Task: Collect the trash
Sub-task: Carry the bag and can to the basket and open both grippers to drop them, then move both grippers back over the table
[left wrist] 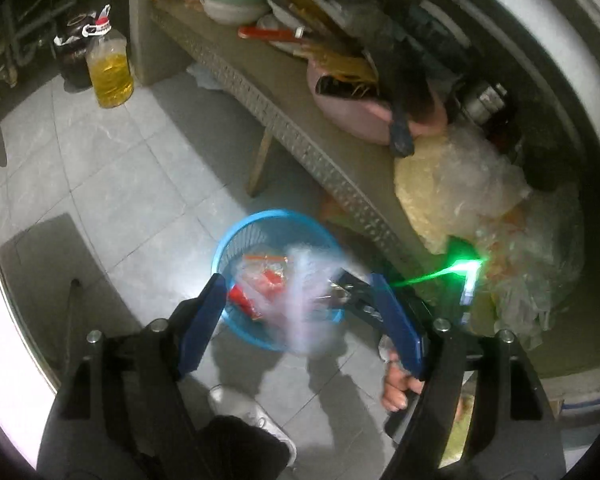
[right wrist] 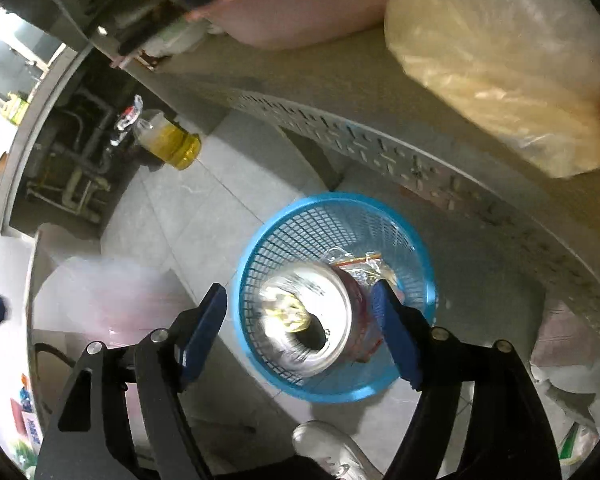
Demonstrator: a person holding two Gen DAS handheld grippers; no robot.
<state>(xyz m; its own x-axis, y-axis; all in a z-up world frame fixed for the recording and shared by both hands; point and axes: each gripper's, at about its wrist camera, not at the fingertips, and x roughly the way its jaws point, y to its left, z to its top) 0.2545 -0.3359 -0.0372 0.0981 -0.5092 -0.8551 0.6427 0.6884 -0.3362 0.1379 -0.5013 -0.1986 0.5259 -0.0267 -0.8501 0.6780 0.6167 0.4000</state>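
Observation:
A blue mesh basket [left wrist: 240, 240] [right wrist: 336, 224] stands on the tiled floor below both grippers. It holds a clear zip bag [left wrist: 266, 268] [right wrist: 358, 262] and red wrappers. My left gripper [left wrist: 296, 280] hangs open over it. A blurred white plastic scrap [left wrist: 304, 312] floats loose between its blue fingers [left wrist: 202, 320]. My right gripper [right wrist: 300, 290] is open above the basket too. A silver-topped red can [right wrist: 304, 316] is between its jaws, blurred. The can lies close to the right pad [right wrist: 396, 332], with a clear gap to the left one.
A low bench with a perforated edge [left wrist: 300, 140] [right wrist: 380, 148] runs behind the basket, loaded with a pink basin [left wrist: 360, 116], bowls and a bulky plastic bag [right wrist: 500, 80]. An oil bottle [left wrist: 110, 68] [right wrist: 172, 142] stands on the floor. A white shoe [left wrist: 244, 408] [right wrist: 328, 448] is near the basket.

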